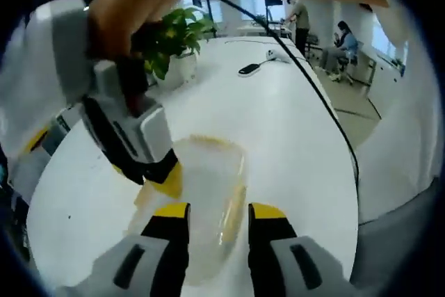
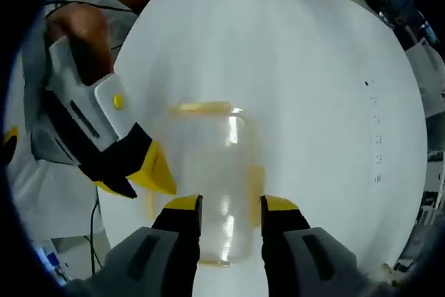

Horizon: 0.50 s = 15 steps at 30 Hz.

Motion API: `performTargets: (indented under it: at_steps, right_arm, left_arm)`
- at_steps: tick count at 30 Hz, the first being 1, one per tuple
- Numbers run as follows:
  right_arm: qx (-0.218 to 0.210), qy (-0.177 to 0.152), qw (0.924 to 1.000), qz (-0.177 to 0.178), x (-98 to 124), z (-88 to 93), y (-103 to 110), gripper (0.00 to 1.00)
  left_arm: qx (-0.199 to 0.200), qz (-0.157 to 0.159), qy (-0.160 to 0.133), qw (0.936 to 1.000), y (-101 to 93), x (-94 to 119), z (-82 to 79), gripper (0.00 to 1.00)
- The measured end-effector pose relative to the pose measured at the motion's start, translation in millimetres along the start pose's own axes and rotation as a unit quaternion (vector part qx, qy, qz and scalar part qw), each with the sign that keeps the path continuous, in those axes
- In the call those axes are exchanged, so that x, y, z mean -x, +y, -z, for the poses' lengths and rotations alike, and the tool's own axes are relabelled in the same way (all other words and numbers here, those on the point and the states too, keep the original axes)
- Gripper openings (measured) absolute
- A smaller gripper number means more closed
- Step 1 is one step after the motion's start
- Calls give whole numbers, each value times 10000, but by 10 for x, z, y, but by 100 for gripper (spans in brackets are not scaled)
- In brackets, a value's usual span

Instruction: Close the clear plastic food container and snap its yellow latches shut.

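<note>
The clear plastic container (image 1: 208, 179) lies on the white table (image 1: 292, 144), with a yellow latch (image 1: 206, 141) along its far edge. My left gripper (image 1: 220, 211) hangs open just over its near end, the jaws astride it. My right gripper (image 1: 158, 172) reaches in from the upper left, its yellow tips against the container's left side. In the right gripper view, the container (image 2: 215, 151) sits under my open right gripper (image 2: 229, 203). Yellow latches show at its far edge (image 2: 201, 108) and right side (image 2: 256, 179). The left gripper (image 2: 142, 172) touches its left edge.
A potted plant (image 1: 174, 39) stands at the back of the table, with a black device (image 1: 250, 69) and a cable (image 1: 313, 88) beyond it. Two people (image 1: 299, 15) are far off in the room. A hand (image 2: 83, 29) holds the left gripper.
</note>
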State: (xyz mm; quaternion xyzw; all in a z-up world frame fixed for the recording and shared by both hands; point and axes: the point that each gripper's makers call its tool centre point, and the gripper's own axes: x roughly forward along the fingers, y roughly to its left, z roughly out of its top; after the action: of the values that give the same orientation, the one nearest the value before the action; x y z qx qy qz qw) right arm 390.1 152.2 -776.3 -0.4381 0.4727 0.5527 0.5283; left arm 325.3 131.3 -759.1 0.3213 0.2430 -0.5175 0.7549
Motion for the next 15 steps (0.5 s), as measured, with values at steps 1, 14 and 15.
performTargets:
  at_steps: [1,14,15]
  right_arm:
    - [-72,-22,10000,-20,-3,2,-9,32]
    - [-67,76,9999,85,-28,-5,0,32]
    - [-42,98,9999,108,-29,-10,7,32]
  left_arm:
    - [-36,-5,14,10000,0,-21,-5,26]
    - [-1161,-348,877,9888,15,-195,117,30]
    - [-1169,-354,886,9885,17,-194,118,29]
